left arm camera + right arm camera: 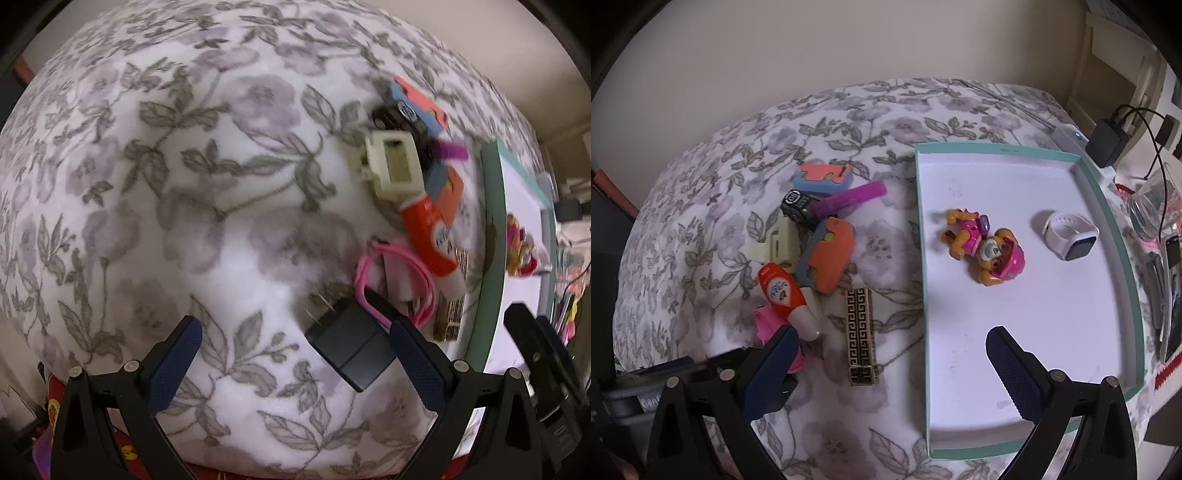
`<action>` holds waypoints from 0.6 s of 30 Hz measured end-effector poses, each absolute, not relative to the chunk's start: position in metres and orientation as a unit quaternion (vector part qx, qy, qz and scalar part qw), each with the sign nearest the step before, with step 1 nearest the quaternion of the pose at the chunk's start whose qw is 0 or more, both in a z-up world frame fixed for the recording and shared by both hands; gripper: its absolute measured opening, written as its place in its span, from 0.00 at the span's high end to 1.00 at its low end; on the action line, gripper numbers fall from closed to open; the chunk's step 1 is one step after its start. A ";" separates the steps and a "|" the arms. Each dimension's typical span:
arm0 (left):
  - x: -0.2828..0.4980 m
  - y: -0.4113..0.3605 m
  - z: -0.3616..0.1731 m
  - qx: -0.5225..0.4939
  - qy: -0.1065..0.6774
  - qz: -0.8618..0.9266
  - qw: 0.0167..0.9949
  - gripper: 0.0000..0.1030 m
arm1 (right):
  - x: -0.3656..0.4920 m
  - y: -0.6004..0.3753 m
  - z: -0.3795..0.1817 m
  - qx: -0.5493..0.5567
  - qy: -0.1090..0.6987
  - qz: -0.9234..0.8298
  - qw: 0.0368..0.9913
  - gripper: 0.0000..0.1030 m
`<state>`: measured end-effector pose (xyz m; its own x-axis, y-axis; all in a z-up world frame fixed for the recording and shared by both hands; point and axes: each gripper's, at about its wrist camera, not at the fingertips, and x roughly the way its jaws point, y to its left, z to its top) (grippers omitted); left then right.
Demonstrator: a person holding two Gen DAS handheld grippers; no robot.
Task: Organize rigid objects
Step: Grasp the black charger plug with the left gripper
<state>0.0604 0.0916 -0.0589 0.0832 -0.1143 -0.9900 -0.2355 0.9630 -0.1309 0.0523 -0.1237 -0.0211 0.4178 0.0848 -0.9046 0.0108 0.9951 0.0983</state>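
My left gripper (295, 324) is open, low over the floral bedspread (221, 184). A black plug adapter (349, 345) lies between its fingers, close to the right one and not gripped. Beyond it lies a pile: a pink band (391, 280), an orange glue bottle (783, 295), a cream clip-like piece (391, 166), a gold patterned bar (860, 336), an orange and grey case (829, 258), a black cube (799, 208), a purple stick (853, 197) and a puzzle block (823, 179). My right gripper (892, 331) is open and empty above the left rim of the teal tray (1115, 229). A toy dog (982, 251) and a white smartwatch (1071, 236) lie in the tray.
A charger with cables (1106, 142), a glass jar (1152, 206) and a phone (1172, 295) crowd the right side beyond the tray. The wall rises behind the bed. The bedspread falls away at the left and near edges.
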 end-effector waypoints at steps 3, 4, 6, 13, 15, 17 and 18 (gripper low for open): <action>0.059 0.076 -0.062 -0.097 0.683 0.025 0.724 0.02 | 0.053 -0.126 -0.021 0.048 0.541 0.020 0.839 0.00; 0.058 0.070 -0.063 -0.088 0.684 0.018 0.724 0.02 | 0.053 -0.127 -0.022 0.050 0.542 0.020 0.839 0.00; 0.057 0.060 -0.064 -0.075 0.687 0.004 0.723 0.05 | 0.053 -0.128 -0.022 0.053 0.543 0.018 0.838 0.00; 0.051 0.038 -0.072 -0.064 0.698 -0.028 0.713 0.28 | 0.055 -0.128 -0.022 0.060 0.547 0.021 0.835 0.10; 0.050 0.030 -0.072 -0.059 0.699 -0.029 0.713 0.30 | 0.055 -0.126 -0.023 0.061 0.548 0.025 0.834 0.13; 0.048 0.025 -0.073 -0.053 0.699 -0.031 0.712 0.34 | 0.055 -0.124 -0.023 0.060 0.548 0.029 0.834 0.16; 0.048 0.022 -0.074 -0.051 0.700 -0.034 0.712 0.38 | 0.055 -0.122 -0.023 0.059 0.549 0.031 0.833 0.18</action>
